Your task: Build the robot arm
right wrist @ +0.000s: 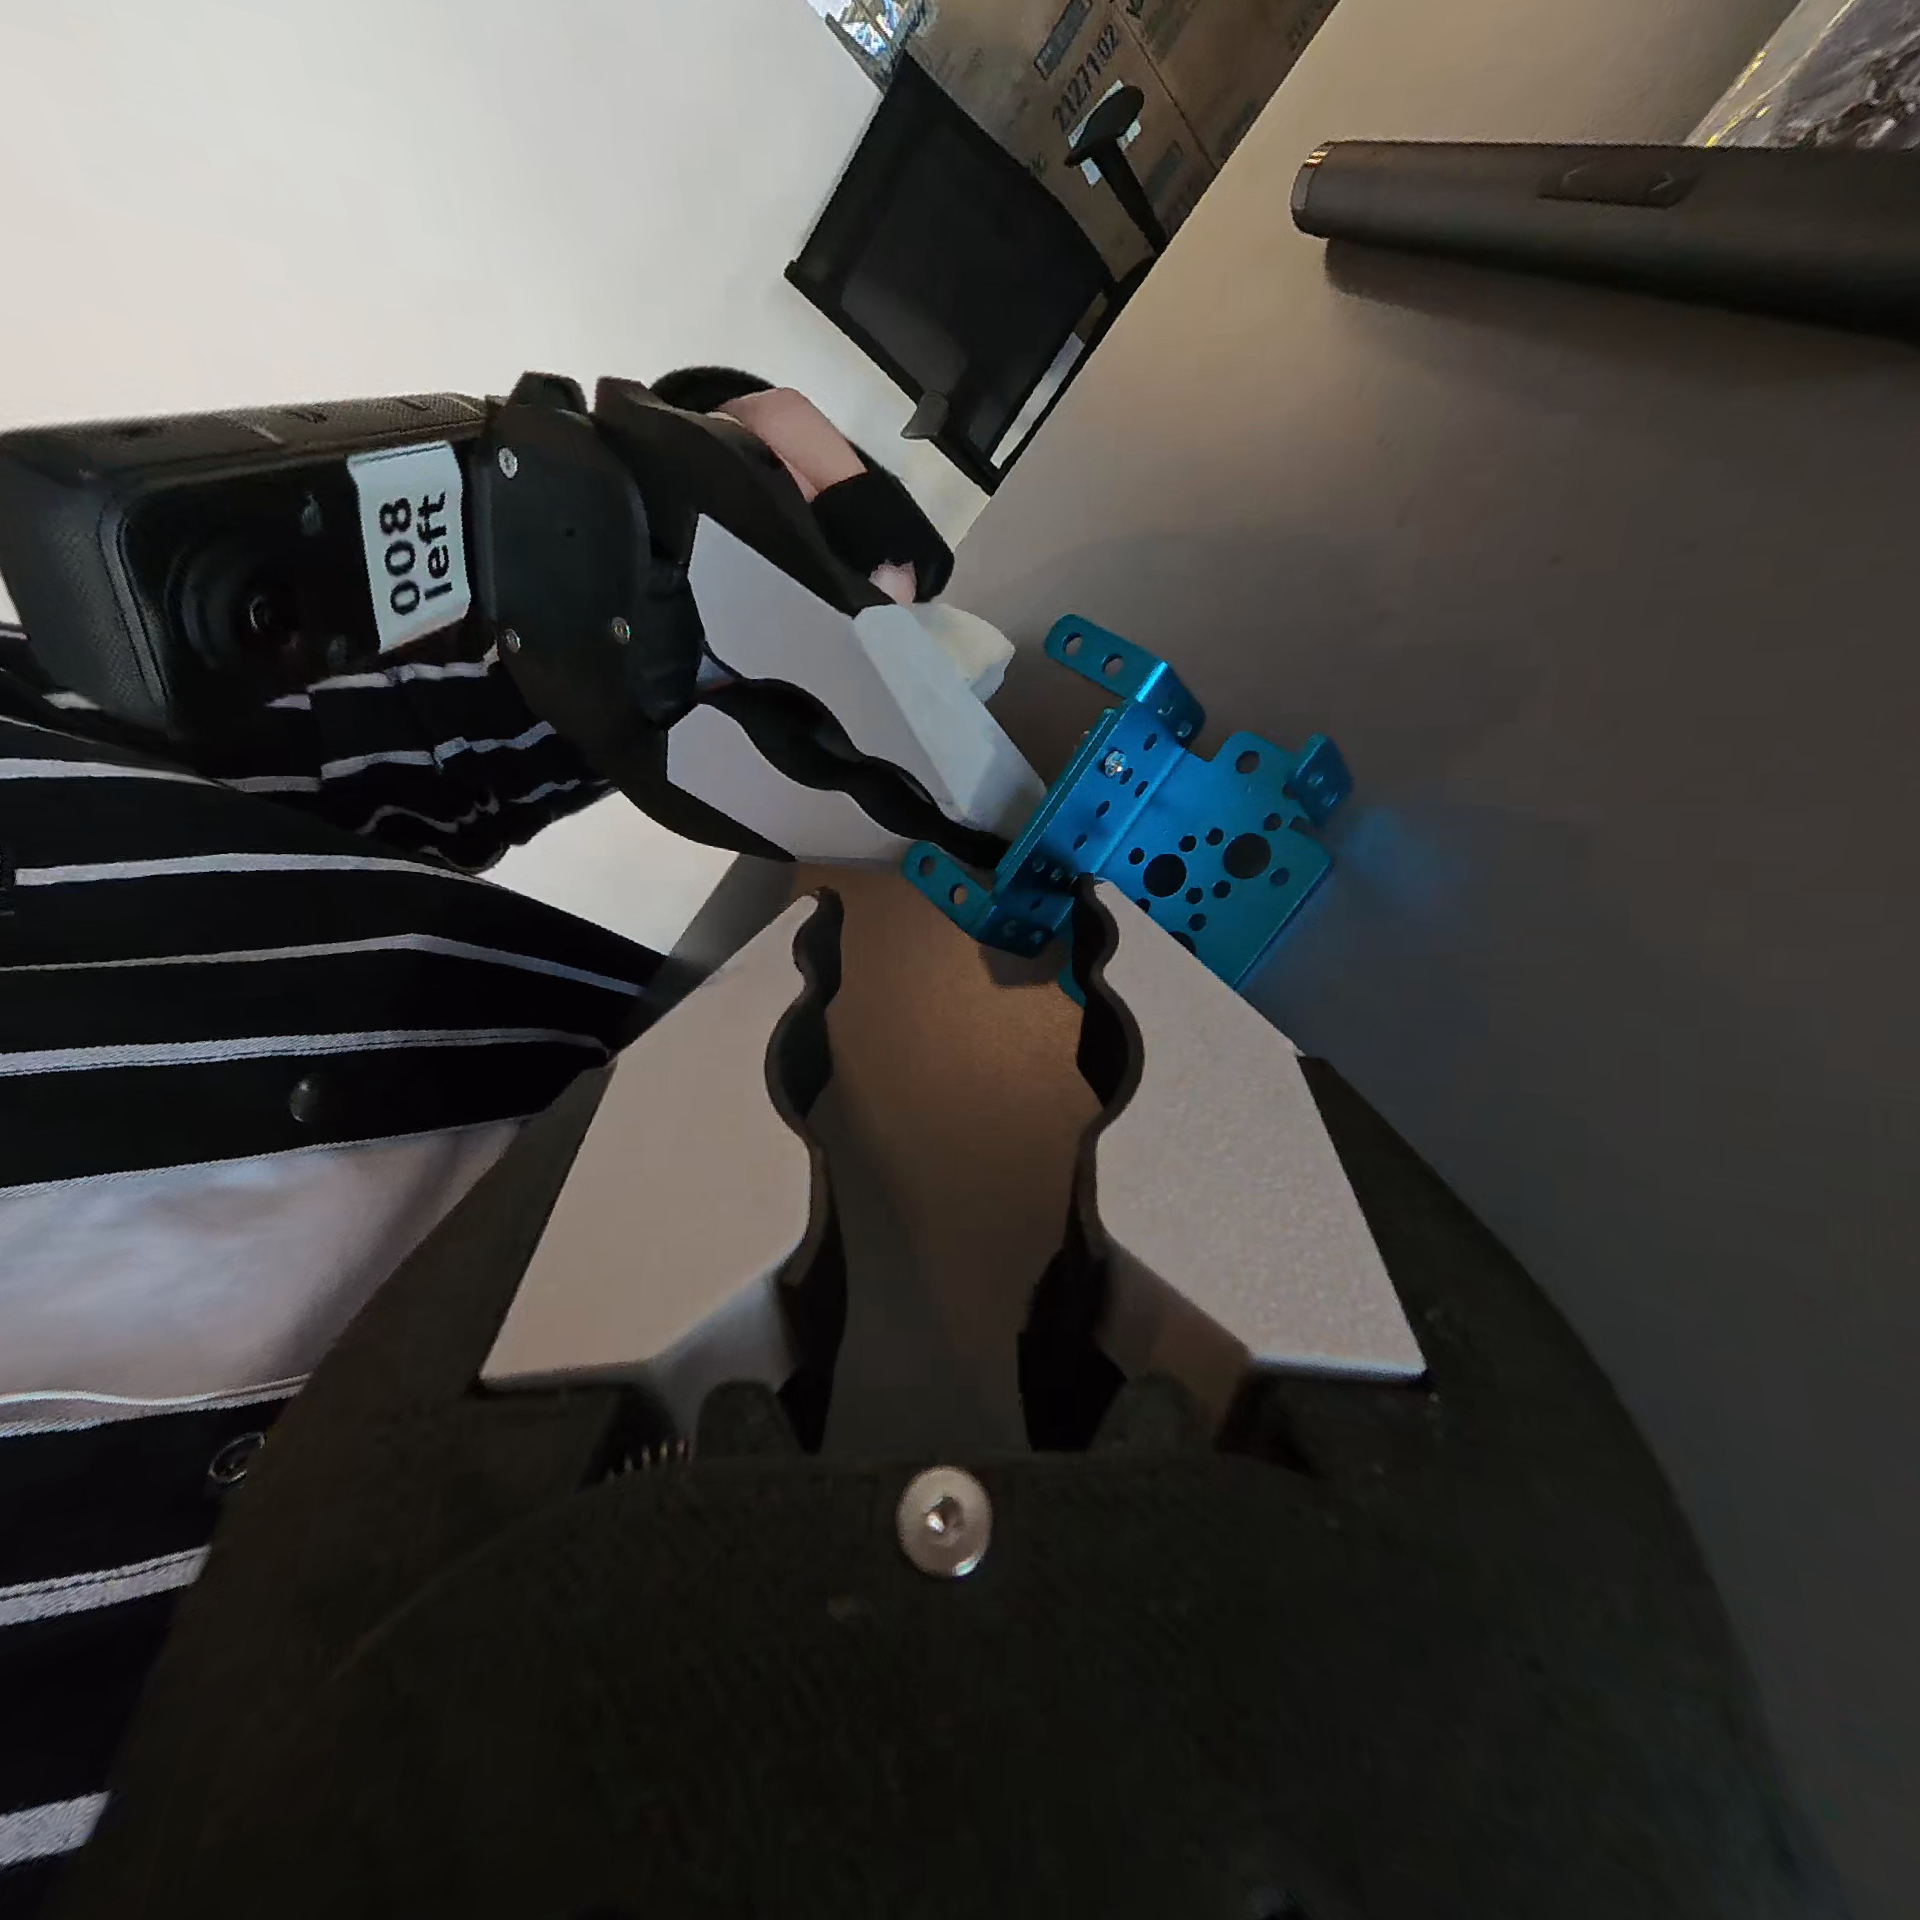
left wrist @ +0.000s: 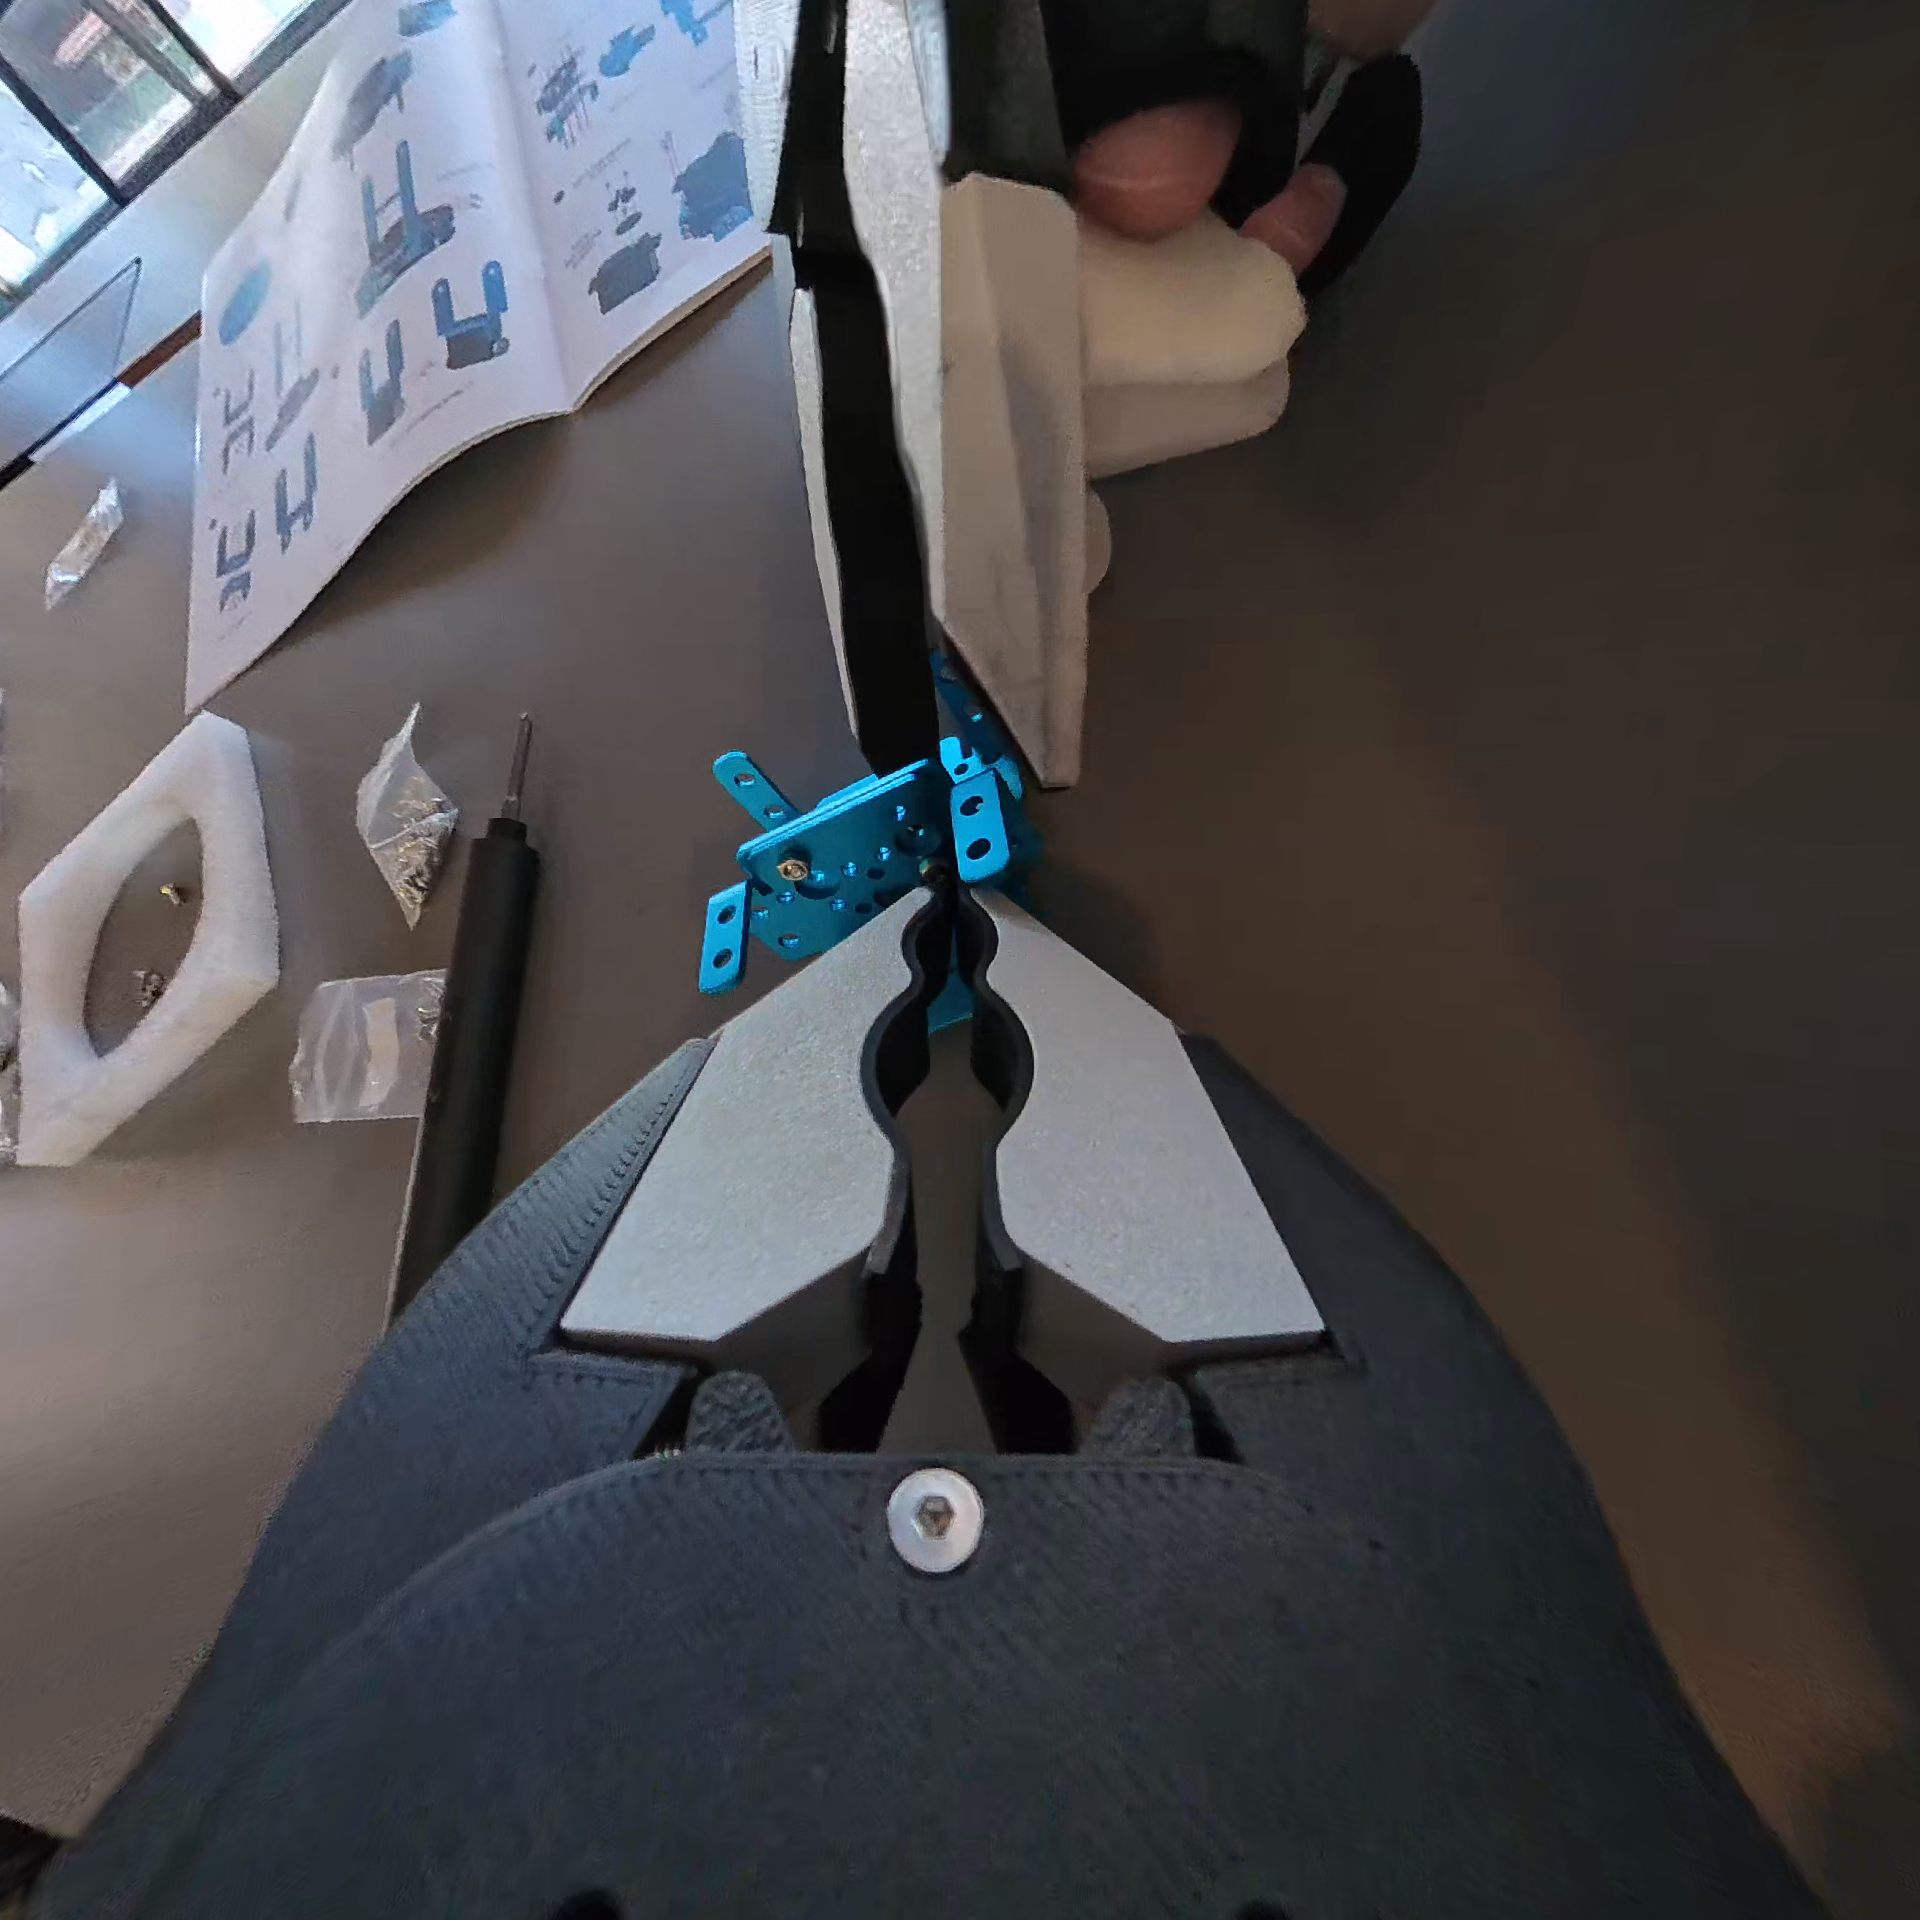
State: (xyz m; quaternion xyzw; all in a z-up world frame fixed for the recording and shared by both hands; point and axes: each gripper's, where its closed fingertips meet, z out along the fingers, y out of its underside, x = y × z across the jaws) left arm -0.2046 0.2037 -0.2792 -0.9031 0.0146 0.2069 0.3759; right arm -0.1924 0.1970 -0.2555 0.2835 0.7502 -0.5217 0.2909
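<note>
Left gripper: tips pinched almost together on the near edge of the blue bracket, beside a small screw. It reads as clamped on the bracket. Right gripper: jaws spread wide and holding nothing. One finger overlaps the bracket's lower edge; can't tell if it touches. From the left wrist view it comes in from above, tips just over the bracket's far side.

Surface: a matte dark grey table. Room: window at the far corner in the left view; white wall, a black office chair and cardboard boxes in the right view. A person in a black-and-white striped shirt sits at the table edge.

Bracket: at mid-table, tipped up on one edge rather than flat, with its perforated plate facing the right camera. Its long axis runs crosswise to the left fingers, and small holed tabs stick out at the ends.

Also on the table, left of the bracket:
- black screwdriver, lying flat, tip pointing away
- open instruction booklet, further back

Containers:
- white foam block with a cut-out holding a couple of loose screws
- clear bag of small hardware, beside the screwdriver
- second clear bag, contents unclear
</note>
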